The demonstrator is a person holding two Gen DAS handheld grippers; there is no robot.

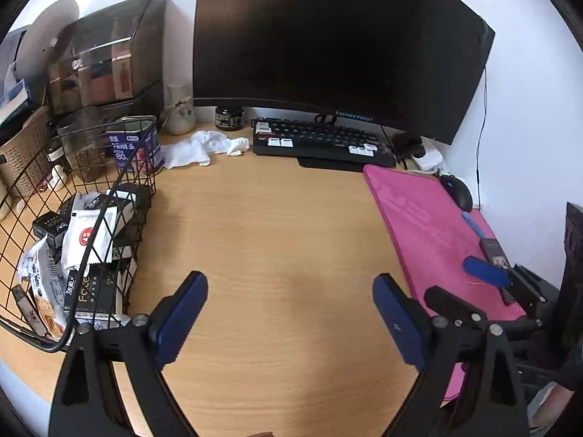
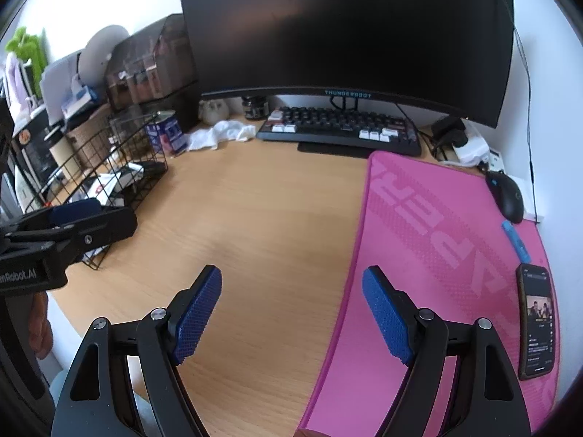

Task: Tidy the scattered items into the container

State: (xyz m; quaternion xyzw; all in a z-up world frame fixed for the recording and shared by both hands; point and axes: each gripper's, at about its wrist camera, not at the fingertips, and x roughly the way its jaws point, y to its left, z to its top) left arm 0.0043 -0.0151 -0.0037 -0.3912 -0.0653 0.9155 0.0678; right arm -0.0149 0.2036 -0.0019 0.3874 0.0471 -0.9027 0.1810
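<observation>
A light wood-grain laminate worktop (image 1: 262, 225) is seen, smooth and matt. Near its left edge a black wire-grid basket (image 1: 138, 182) of thin rods is set, its open mesh sides sloping outward. Flat white sachets (image 1: 87, 235), small black cartons (image 1: 93, 287) with pale lettering and a crinkled printed snack packet (image 1: 40, 284) are piled inside it, overlapping one another. Beyond the basket, toward the back edge, a crumpled white cloth (image 1: 204, 147) is lying on the wood just beside a black mechanical keyboard (image 1: 320, 142) with a few white keys, under a curved black monitor (image 1: 339, 43). Along the right edge a pink textured desk mat (image 2: 430, 233) with raised pale lettering is spread; a black mouse (image 2: 508, 196), a thin blue strip (image 2: 515, 242) and a dark smartphone (image 2: 537, 322) with a lit screen are resting on it.

The left gripper (image 1: 289, 309) is held wide open above bare wood beside the basket, its ribbed blue pads (image 1: 186, 317) gripping nothing. The right gripper (image 2: 291, 313) is likewise spread wide and empty, over the mat's left border; its dimpled blue pads (image 2: 198, 315) touch nothing.
</observation>
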